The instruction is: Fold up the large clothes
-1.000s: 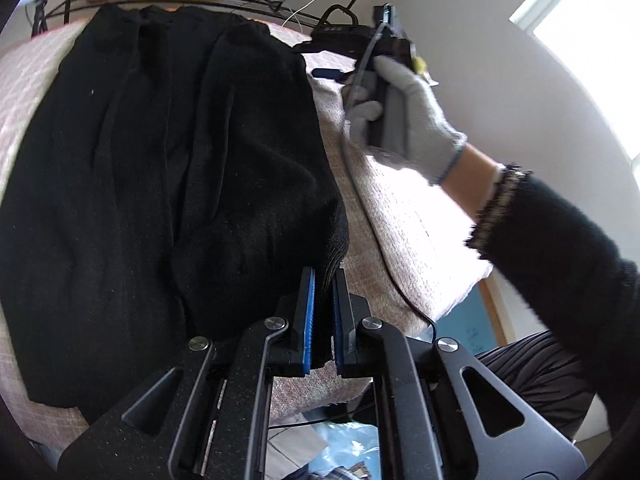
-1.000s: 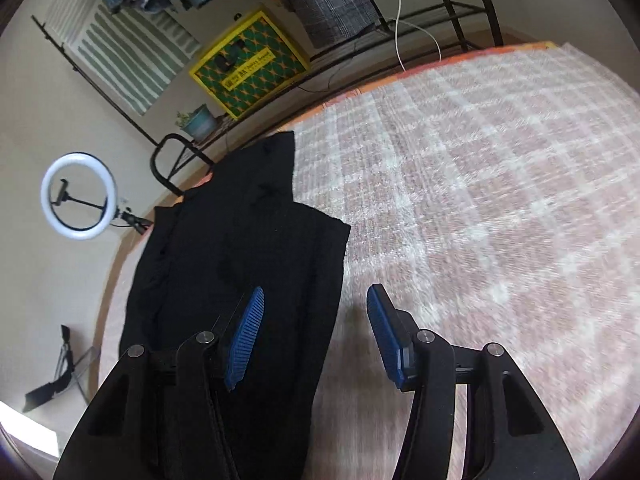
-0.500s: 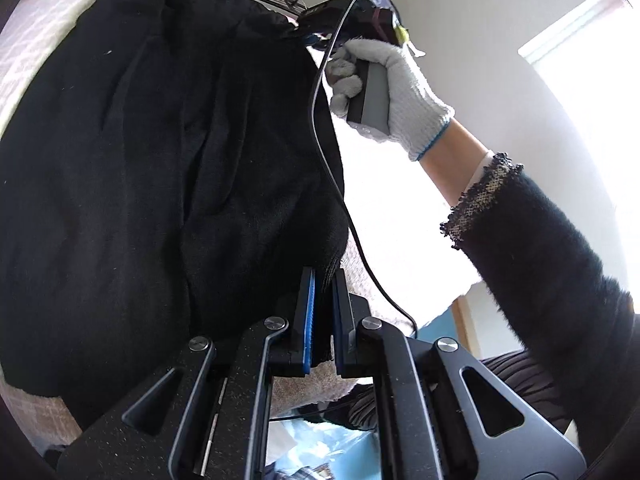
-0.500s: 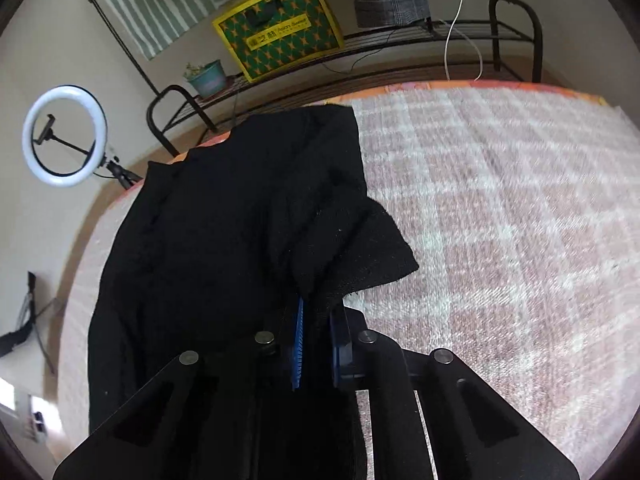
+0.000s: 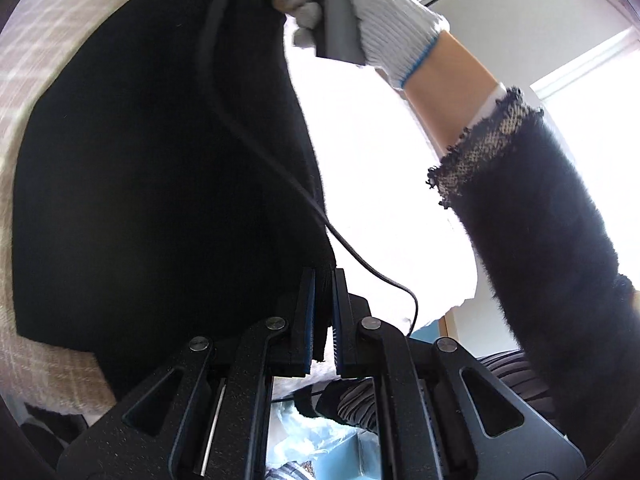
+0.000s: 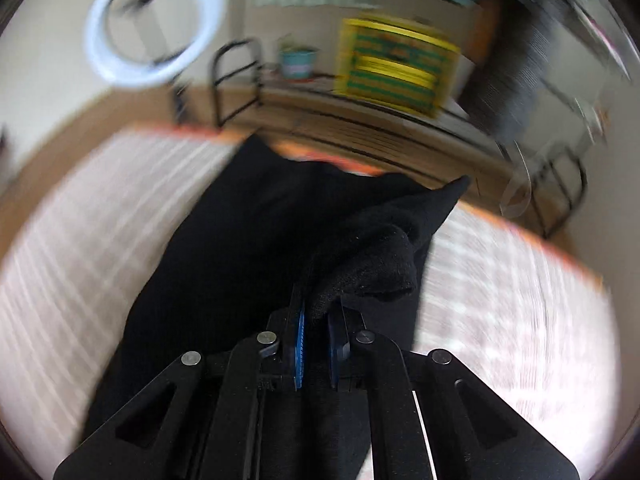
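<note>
The black cloth lies on a bed w/ a pink-and-white check cover. It takes up most of the left wrist view. The cover shows along the cloth's left side and at the bottom left corner.

The left gripper has its blue pads nearly pressed together. They pinch the cloth's edge at the near right side of the bed. A bit of black cloth sticks out between them.

The right hand wears a white knit glove & holds a grey handle up at the top of that view, over the far part of the cloth. A fuzzy black sleeve w/ a lacy cuff comes in from the right. A thin black cord runs from the handle down across the cloth, past the left gripper.

The right wrist view is blurry. The right gripper has just been closing, and its blue pads now pinch a fold of the cloth. The fold bunches up and to the right of the pads. The rest of the cloth lies flat on the cover below, reaching to the bed's far edge.

Past the far edge are a ring light, a small pot, a yellow-green box & a black metal rack.
</note>
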{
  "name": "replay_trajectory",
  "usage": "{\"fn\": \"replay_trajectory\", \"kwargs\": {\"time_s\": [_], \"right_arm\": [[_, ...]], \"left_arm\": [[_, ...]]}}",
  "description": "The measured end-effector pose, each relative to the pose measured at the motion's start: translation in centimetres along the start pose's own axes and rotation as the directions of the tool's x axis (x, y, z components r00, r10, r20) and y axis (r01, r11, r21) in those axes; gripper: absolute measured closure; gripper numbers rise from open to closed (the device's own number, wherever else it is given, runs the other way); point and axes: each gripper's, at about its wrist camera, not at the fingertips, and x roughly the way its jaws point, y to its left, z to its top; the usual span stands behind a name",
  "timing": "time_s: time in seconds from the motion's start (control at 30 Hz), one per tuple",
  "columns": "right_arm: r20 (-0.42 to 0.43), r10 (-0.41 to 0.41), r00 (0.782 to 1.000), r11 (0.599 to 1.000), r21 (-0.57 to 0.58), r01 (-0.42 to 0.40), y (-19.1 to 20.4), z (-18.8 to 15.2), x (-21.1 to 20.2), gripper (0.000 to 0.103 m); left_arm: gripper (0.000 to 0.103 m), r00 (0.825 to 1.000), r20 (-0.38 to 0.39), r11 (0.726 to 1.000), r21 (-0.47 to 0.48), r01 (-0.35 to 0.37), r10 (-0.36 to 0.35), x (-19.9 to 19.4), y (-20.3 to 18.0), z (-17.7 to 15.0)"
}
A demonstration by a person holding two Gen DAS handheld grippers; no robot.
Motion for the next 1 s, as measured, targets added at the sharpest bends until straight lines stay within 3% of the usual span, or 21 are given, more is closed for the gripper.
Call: {"fn": "replay_trajectory", "kwargs": {"time_s": [0.07, 0.3, 0.4, 0.5, 0.53, 0.67, 0.77, 0.87, 0.93, 1.0], "right_arm": [[-0.029, -0.028, 0.999, 0.999, -0.037, 0.027, 1.9, -0.4, 1.7, 0.096], [-0.045, -0.012, 0.999, 1.000, 0.002, 0.013, 0.8, -1.3, 2.4, 0.096], [-0.004, 0.099, 0.995, 0.994, 0.053, -0.099, -0.2, -1.3, 1.5, 0.091], [0.061, 0.315, 0.947, 0.924, 0.207, -0.321, -3.8, -1.4, -0.8, 0.088], [0.088, 0.347, 0.934, 0.904, 0.234, -0.358, -4.8, -1.6, -1.8, 0.088], [0.221, 0.401, 0.889, 0.818, 0.350, -0.456, -10.2, -3.5, -7.8, 0.071], [0.278, 0.405, 0.871, 0.768, 0.414, -0.489, -13.1, -6.5, -12.6, 0.071], [0.247, 0.374, 0.894, 0.782, 0.435, -0.447, -13.6, -10.7, -16.1, 0.071], [0.183, 0.368, 0.912, 0.796, 0.445, -0.410, -12.5, -13.8, -17.3, 0.071], [0.127, 0.394, 0.910, 0.797, 0.446, -0.408, -10.6, -17.7, -18.1, 0.071]], "left_arm": [[0.098, 1.000, 0.003, 1.000, -0.014, -0.004, 0.004, -0.4, 0.8, 0.0], [0.098, 1.000, 0.008, 1.000, -0.017, 0.001, -0.001, -1.2, 1.4, -0.4], [0.098, 1.000, 0.007, 1.000, -0.018, 0.002, -0.002, -2.0, 1.4, 0.1], [0.098, 1.000, 0.005, 0.999, -0.034, 0.010, -0.010, -1.2, 1.3, 0.9], [0.098, 1.000, 0.004, 0.999, -0.044, 0.019, -0.019, -1.1, 1.2, 1.1], [0.098, 1.000, 0.017, 0.998, -0.057, 0.027, -0.026, -1.1, 2.0, 1.5], [0.098, 0.999, 0.018, 0.997, -0.068, 0.042, -0.041, -1.3, 2.5, 1.2], [0.098, 0.999, 0.023, 0.995, -0.086, 0.047, -0.045, -1.6, 3.1, 1.0], [0.098, 0.998, 0.023, 0.993, -0.104, 0.059, -0.057, -1.6, 3.4, 0.8], [0.098, 0.998, 0.021, 0.994, -0.100, 0.054, -0.052, -1.7, 3.6, 0.7]]}}
